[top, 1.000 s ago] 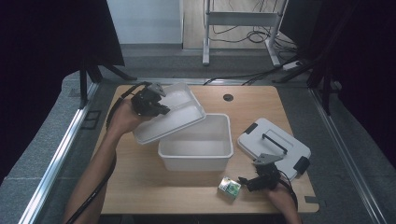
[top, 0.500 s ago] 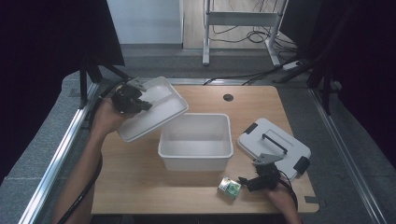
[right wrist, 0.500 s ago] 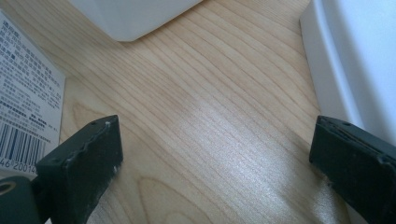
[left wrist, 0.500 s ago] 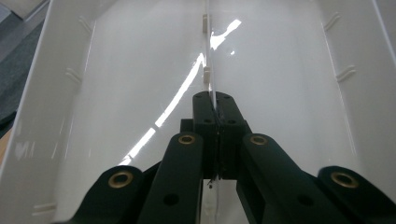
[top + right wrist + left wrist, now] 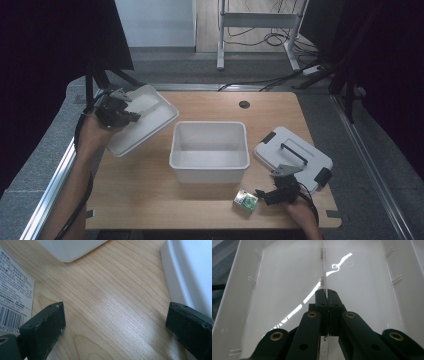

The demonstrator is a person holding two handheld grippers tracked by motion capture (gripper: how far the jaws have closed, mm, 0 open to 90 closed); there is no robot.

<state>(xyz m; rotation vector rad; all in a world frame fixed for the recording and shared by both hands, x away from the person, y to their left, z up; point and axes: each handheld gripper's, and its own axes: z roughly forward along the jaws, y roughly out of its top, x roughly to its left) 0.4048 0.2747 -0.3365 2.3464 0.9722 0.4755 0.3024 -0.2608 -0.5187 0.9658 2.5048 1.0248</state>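
Our left gripper [image 5: 117, 111] is clamped tight on a thin rib inside the white lid [image 5: 142, 120], held tilted over the table's [image 5: 150, 200] left edge, clear of the open white bin [image 5: 210, 150]. Our right gripper [image 5: 272, 195] gapes wide, holding nothing, low over bare wood, just beside a small green box [image 5: 246, 201] and a grey-handled case [image 5: 292, 157].

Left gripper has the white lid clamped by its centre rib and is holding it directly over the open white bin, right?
Not quite. The left gripper does clamp the white lid by its rib, but the high view shows the lid off to the left of the white bin, not over it.
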